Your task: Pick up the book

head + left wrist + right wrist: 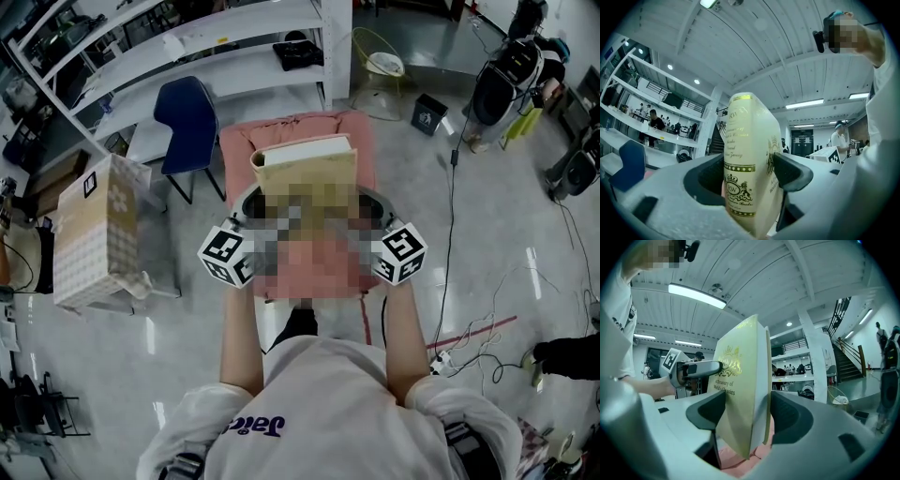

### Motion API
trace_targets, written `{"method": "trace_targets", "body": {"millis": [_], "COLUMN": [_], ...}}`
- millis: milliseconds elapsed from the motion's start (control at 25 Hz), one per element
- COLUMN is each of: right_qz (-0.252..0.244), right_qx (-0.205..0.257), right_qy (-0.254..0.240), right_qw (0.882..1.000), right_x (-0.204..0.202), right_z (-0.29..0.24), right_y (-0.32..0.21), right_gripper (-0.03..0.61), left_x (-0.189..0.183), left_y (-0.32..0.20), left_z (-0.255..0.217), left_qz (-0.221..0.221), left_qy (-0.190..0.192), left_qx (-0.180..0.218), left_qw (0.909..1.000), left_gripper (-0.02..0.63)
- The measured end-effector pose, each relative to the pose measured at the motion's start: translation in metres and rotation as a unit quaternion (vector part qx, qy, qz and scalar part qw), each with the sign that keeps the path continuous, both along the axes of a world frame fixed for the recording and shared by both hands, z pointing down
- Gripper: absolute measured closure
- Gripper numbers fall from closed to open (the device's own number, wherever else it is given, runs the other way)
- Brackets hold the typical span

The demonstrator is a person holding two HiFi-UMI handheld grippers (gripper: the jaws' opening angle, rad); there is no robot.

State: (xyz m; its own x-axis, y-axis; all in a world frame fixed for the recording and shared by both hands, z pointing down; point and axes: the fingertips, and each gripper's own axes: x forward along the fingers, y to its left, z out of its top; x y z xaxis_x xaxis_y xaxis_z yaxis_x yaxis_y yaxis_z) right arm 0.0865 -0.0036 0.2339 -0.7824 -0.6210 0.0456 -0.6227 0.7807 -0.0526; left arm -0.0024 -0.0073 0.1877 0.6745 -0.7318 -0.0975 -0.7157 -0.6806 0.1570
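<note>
A cream hardback book (305,164) with gold print is held up over a pink padded surface (295,127). My left gripper (251,204) is shut on its left side and my right gripper (373,206) on its right side. A mosaic patch hides the book's near part and the jaw tips. In the left gripper view the book's spine (747,154) stands upright between the jaws of the left gripper (749,172). In the right gripper view the book's front cover and page block (740,385) sit between the jaws of the right gripper (746,411), with the left gripper (693,369) beyond it.
A blue chair (190,117) and a patterned cardboard box (98,234) stand to the left. White shelving (187,47) runs across the back. A wire basket (380,61), black bags (506,80) and floor cables (487,328) lie to the right.
</note>
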Motion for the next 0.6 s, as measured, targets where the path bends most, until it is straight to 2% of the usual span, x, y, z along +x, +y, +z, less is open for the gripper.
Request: {"method": "trace_targets", "body": {"millis": [360,600], "right_qz": [-0.011,-0.017], "right_qx": [0.003,0.009], "right_qy": [0.001,0.003], "right_qw": [1.0,1.0], "right_x": [-0.007,-0.006], "right_z": [0.002,0.019], "right_y": [-0.022,-0.027], "right_gripper": [0.273,0.273], "left_x": [-0.008,-0.008], "left_y": [-0.021,-0.025], "left_z": [0.003,0.021], "left_qz": [-0.004,-0.008], "left_qy": [0.01,0.016], "left_qx": [-0.004,-0.002], "left_qw": [0.9999,0.9998], "left_gripper": [0.287,0.287]}}
